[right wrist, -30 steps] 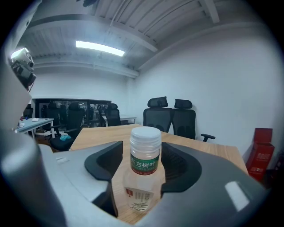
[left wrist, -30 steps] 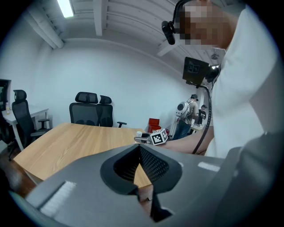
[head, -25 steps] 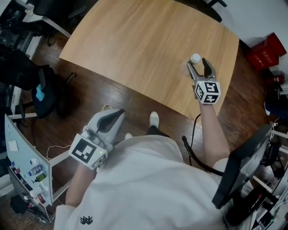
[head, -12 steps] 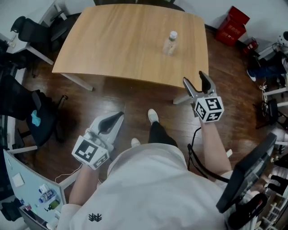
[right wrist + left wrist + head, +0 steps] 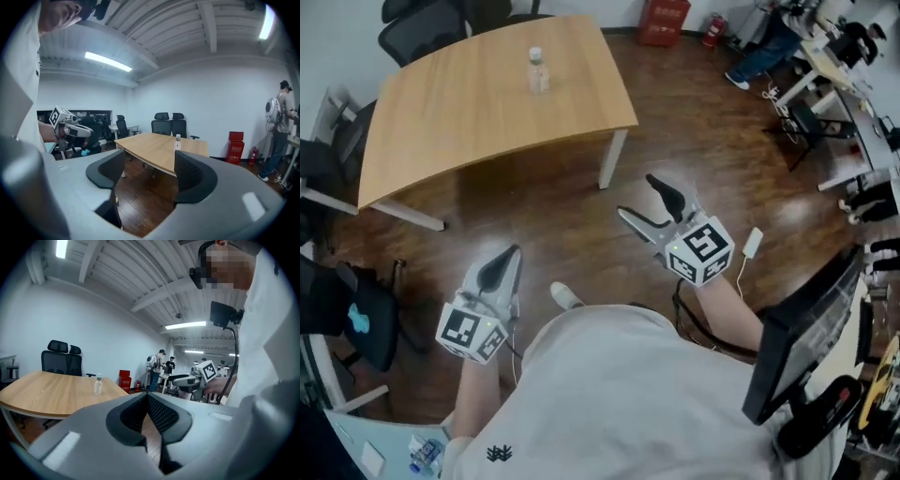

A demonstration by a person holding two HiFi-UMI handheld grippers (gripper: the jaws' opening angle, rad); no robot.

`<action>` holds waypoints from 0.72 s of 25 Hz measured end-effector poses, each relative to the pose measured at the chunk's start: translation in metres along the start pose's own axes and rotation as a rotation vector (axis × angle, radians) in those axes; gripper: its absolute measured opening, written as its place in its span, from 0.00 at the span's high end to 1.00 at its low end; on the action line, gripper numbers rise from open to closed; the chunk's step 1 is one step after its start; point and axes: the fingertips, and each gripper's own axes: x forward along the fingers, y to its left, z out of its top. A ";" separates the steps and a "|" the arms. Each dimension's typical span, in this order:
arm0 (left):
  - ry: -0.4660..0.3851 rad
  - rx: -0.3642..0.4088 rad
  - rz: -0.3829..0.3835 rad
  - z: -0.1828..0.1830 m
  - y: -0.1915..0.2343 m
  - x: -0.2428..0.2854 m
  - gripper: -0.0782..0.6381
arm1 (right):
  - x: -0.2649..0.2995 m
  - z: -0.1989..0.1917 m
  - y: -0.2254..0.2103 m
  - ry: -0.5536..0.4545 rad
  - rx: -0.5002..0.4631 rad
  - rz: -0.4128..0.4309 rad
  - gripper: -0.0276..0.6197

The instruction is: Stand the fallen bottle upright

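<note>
Pale wood forms the top of the bench (image 5: 469,112), which sits at the far left of the head view on a dark wooden floor (image 5: 581,216). The bottle (image 5: 537,70) stands upright on it, clear with a white cap, toward the bench's far right part. We stand back from the bench, over the floor, and both grippers are well apart from the bottle.

Our left gripper (image 5: 512,253) hangs at the near left, pointing away from us. Its jaws are pressed together with nothing between them. The left gripper view shows this plainly, with the two dark ribbed pads (image 5: 161,414) meeting along one line. In that view the bottle (image 5: 97,384) appears small and upright on the bench (image 5: 42,390). Black office chairs (image 5: 61,363) stand behind it at the far left, and a red crate (image 5: 124,379) sits by the wall to its right.

Our right gripper (image 5: 637,197) is held at the near right, and its marker cube (image 5: 701,251) sits nearest to us. Its jaws stand wide apart and hold nothing. The right gripper view looks through that gap at the floor (image 5: 140,201) and the bench (image 5: 154,152). There the bottle (image 5: 177,142) stands upright, far beyond the jaws.
</note>
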 end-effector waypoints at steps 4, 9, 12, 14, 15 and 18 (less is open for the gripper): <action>0.015 0.009 -0.025 -0.012 -0.058 0.001 0.89 | -0.066 -0.004 0.023 -0.024 0.011 0.020 0.45; 0.018 -0.001 -0.062 -0.026 -0.150 -0.003 0.89 | -0.156 -0.024 0.043 -0.041 0.024 0.031 0.45; 0.034 -0.024 -0.074 -0.041 -0.202 -0.015 0.89 | -0.200 -0.045 0.059 -0.026 0.035 0.020 0.46; 0.053 -0.035 -0.080 -0.051 -0.226 -0.026 0.89 | -0.217 -0.056 0.070 -0.011 0.037 0.025 0.47; 0.065 -0.032 -0.084 -0.055 -0.234 -0.030 0.89 | -0.224 -0.059 0.075 -0.006 0.035 0.029 0.47; 0.100 -0.017 -0.092 -0.064 -0.247 -0.034 0.89 | -0.235 -0.065 0.082 -0.011 0.033 0.033 0.49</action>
